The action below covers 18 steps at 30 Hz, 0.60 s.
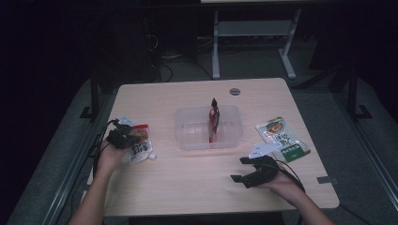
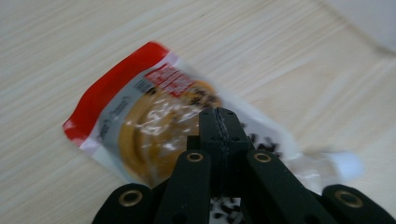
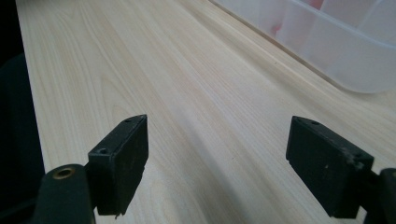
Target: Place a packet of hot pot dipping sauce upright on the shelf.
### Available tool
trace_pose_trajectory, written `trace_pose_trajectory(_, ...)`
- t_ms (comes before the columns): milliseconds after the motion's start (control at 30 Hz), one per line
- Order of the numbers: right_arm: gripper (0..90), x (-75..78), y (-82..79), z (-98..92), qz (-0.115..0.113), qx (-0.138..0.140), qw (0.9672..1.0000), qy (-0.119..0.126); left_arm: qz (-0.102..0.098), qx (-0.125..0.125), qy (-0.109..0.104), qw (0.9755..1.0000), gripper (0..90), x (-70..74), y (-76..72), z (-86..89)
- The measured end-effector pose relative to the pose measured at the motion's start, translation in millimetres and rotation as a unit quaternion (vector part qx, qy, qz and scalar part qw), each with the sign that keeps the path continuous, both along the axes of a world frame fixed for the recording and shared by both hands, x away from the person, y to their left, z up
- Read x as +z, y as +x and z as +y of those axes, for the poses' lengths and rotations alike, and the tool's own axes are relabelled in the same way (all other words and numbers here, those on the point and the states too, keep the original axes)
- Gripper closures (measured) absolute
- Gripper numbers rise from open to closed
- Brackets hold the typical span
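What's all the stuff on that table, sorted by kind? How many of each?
Snack packets: 3, the red-and-white packet, the green packet, the red packet standing in the tub
Clear plastic tub: 1
Handheld grippers: 2, left gripper, right gripper
Total: 6

print on red-edged pouch (image 2: 154,121) and green packet (image 1: 282,139), none legible

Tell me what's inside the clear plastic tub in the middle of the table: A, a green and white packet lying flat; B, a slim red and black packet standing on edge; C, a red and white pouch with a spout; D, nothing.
B: a slim red and black packet stands on edge inside the clear plastic tub, while the other packets lie on the table outside it.
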State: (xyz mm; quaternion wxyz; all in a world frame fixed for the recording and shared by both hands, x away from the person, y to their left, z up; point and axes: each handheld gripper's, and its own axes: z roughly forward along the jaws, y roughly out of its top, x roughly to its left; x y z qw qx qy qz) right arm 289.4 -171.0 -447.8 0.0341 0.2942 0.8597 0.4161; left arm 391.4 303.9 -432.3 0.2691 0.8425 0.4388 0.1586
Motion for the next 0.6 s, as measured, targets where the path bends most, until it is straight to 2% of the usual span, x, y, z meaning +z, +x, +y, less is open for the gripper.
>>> trace_pose_trajectory(33,20.7,-0.1,0.0,0.3,0.000,0.000,1.0000,0.000,0.004,-0.001,0.006,1.0000,89.8,-1.9,2.2,2.1)
trace_pose_trajectory(133,20.6,-0.6,0.3,0.4,-0.001,0.002,1.0000,-0.002,0.009,0.006,0.000,0.9999,89.9,-6.5,3.7,4.1)
trace_pose_trajectory(267,20.6,-0.7,0.5,-0.2,0.001,-0.001,1.0000,-0.002,0.010,0.000,0.015,0.9998,89.9,-9.5,4.6,0.7)
trace_pose_trajectory(433,20.6,-0.4,0.9,-0.6,0.001,-0.002,1.0000,-0.002,0.029,-0.006,0.024,0.9993,90.0,-14.0,11.1,-1.8)
trace_pose_trajectory(600,20.6,-0.6,1.3,-0.9,0.002,-0.002,1.0000,-0.001,0.040,-0.010,0.022,0.9989,90.0,-15.3,11.7,-2.8)
